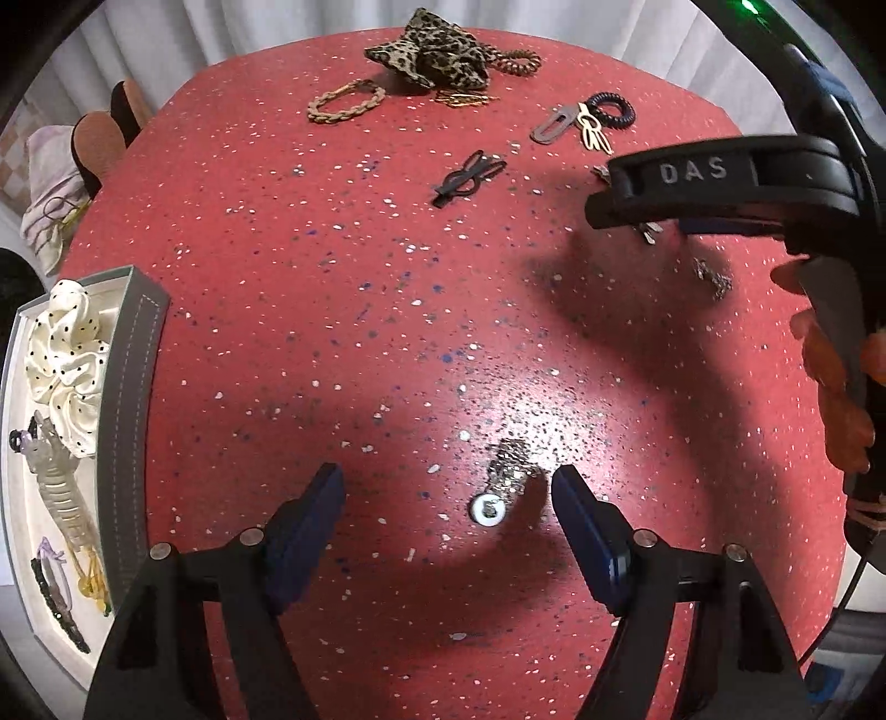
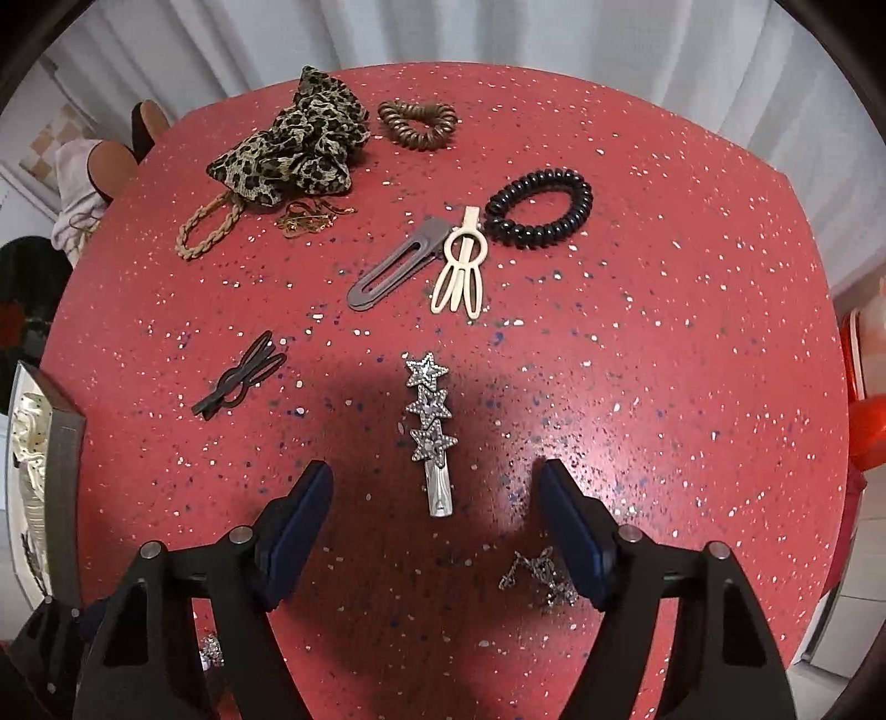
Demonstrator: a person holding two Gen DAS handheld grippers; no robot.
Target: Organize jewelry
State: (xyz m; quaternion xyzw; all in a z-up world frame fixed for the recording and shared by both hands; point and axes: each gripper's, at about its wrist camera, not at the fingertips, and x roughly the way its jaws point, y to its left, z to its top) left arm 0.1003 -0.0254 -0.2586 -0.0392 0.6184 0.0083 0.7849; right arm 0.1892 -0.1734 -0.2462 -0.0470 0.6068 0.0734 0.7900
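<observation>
Left wrist view: the left gripper (image 1: 448, 493) points down at the red speckled table (image 1: 332, 310) with its jaws spread and nothing pinched. A small sparkly ring piece (image 1: 506, 476) lies on the table between the fingertips, nearer the right pad but not touching either. There's loads of bare table in the middle. The table's rounded far edge runs just behind a leopard scrunchie (image 1: 437, 55) and a braided tie (image 1: 346, 102), with white curtain (image 1: 221, 33) beyond. At the left edge sits the grey tray (image 1: 135, 354), already holding a polka-dot scrunchie (image 1: 66, 360) and some claw clips (image 1: 61, 493). On the right, the right gripper (image 1: 720, 183) comes in from the side, and you can read "DAS" on it. A person's hand (image 1: 841, 376) is wrapped round its handle. A black clip (image 1: 468, 177) lies alone mid-table.

Right wrist view: same deal, with the right gripper's (image 2: 437, 515) jaws spread wide and empty. A star clip (image 2: 432, 432) lies lengthwise on the table (image 2: 664, 387) just ahead of the gap, its silver end between the tips and clear of both pads. A tangled chain (image 2: 531, 576) sits by the right finger. Further out are a grey clip (image 2: 393, 266), a cream clip (image 2: 459, 271), a black coil tie (image 2: 540, 207) and a brown coil tie (image 2: 418, 124). The right side of the table is open all the way to the rim. I can't read any writing here.
</observation>
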